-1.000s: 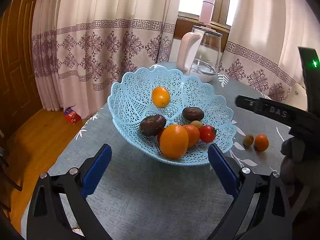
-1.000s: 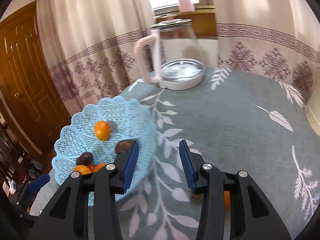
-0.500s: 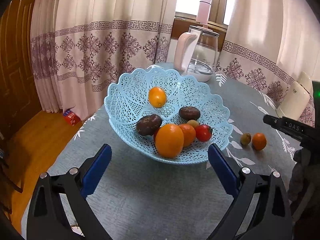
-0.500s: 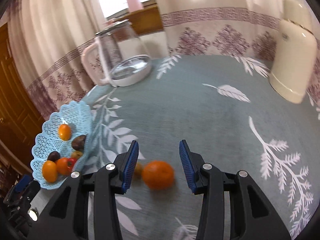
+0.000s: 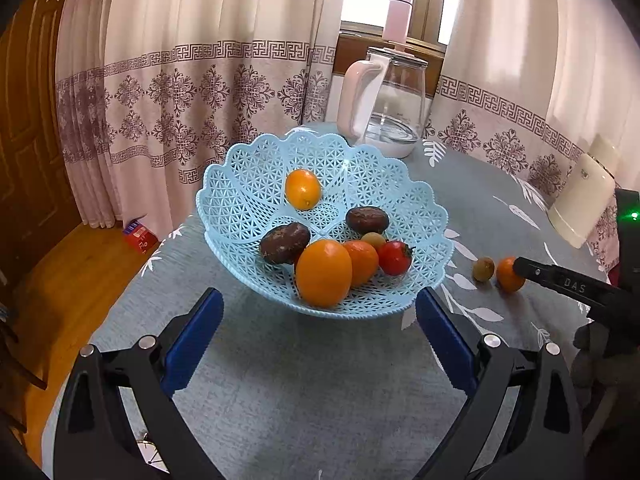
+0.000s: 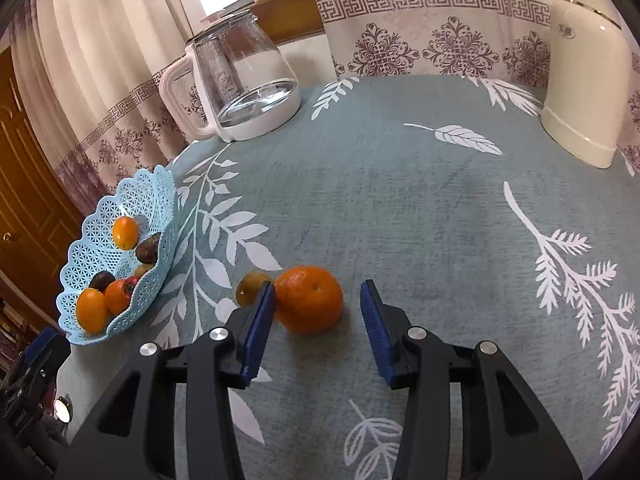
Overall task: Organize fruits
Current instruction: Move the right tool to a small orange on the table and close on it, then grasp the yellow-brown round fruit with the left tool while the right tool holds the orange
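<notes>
A light blue lattice basket (image 5: 248, 184) (image 6: 160, 192) holds several fruits: oranges, dark brown fruits and a red tomato (image 5: 394, 257). On the cloth to its right lie a tangerine (image 6: 309, 298) (image 5: 507, 275) and a small green-brown fruit (image 6: 250, 288) (image 5: 483, 269). My right gripper (image 6: 318, 300) is open, its blue pads on either side of the tangerine, the left pad between the two fruits. My left gripper (image 5: 320, 324) is open and empty, low in front of the basket.
A glass kettle with a pink-white handle (image 5: 384, 108) (image 6: 236, 84) stands at the table's far edge. A cream jug (image 6: 584, 80) (image 5: 580, 204) sits at the right. Curtains hang behind. The table edge drops to a wooden floor on the left.
My right gripper swung away from the basket and came down over the tangerine, which now sits between its pads. The left gripper backed off slightly from the basket and stayed open.
</notes>
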